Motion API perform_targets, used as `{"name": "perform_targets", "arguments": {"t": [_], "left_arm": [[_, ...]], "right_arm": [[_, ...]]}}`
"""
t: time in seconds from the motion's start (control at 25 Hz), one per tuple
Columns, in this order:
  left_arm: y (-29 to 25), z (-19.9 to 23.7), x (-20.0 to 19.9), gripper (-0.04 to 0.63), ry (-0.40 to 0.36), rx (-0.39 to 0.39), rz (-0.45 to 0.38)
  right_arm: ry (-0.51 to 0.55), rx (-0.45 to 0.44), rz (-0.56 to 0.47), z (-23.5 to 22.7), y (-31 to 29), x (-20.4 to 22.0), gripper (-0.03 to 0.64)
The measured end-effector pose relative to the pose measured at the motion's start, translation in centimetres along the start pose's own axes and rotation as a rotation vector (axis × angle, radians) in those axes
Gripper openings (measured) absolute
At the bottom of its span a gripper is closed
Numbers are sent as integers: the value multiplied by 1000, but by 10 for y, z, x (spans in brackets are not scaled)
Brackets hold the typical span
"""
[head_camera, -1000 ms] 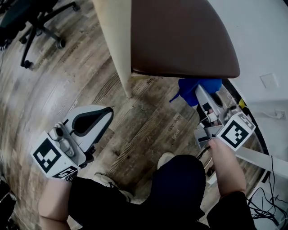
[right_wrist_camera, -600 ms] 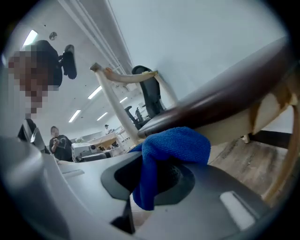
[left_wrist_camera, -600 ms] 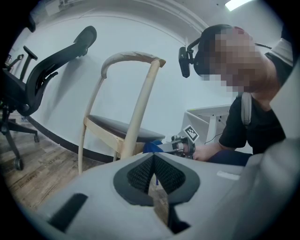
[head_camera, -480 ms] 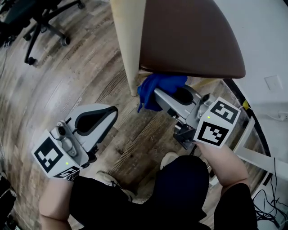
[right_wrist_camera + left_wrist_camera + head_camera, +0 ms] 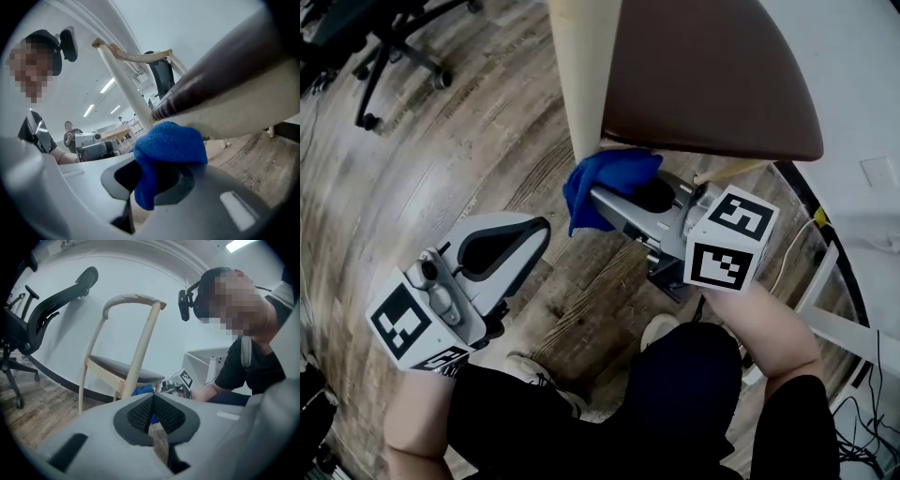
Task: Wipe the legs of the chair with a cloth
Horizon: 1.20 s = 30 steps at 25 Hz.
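The chair has a brown seat and pale wooden legs. Its front leg tapers down to the plank floor. A blue cloth is bunched against that leg just below the seat's edge, with my right gripper shut on it. In the right gripper view the cloth covers the jaw tips of that gripper, under the seat and beside the leg. My left gripper is held low at the left, shut and empty, apart from the chair. The left gripper looks towards the chair.
A black office chair on castors stands at the far left. A white wall with a dark skirting, a white frame and cables lie at the right. The person's knees and a shoe are below the grippers.
My right gripper has carried the blue cloth leftwards, from under the seat's right side to the chair's front leg. The left gripper has stayed almost still.
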<state>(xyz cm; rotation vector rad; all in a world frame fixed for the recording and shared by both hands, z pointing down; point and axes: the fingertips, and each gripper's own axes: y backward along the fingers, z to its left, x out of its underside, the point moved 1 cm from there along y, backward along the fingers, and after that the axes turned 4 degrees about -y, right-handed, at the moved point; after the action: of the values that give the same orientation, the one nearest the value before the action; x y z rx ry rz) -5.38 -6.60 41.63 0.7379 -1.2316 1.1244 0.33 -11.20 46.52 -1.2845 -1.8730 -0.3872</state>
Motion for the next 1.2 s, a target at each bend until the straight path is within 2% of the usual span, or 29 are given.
{"name": "perform_targets", "arguments": {"t": [0.32,0.64,0.92,1.2], "left_arm": [[1,3,2,-3,6,-4,-4],[5,11,9,-3,23,-23,9],[13,20,17,-3,38,-52,33],[23,24,20,-3,45,-67,48]], "right_arm": [[-16,2,19,-16,-8,17,61],[-126,26,80,-60,-24,63,61],[-253,117,197,-133,-47,145,61],[-379,279,335,-207,-68,224,61]]}}
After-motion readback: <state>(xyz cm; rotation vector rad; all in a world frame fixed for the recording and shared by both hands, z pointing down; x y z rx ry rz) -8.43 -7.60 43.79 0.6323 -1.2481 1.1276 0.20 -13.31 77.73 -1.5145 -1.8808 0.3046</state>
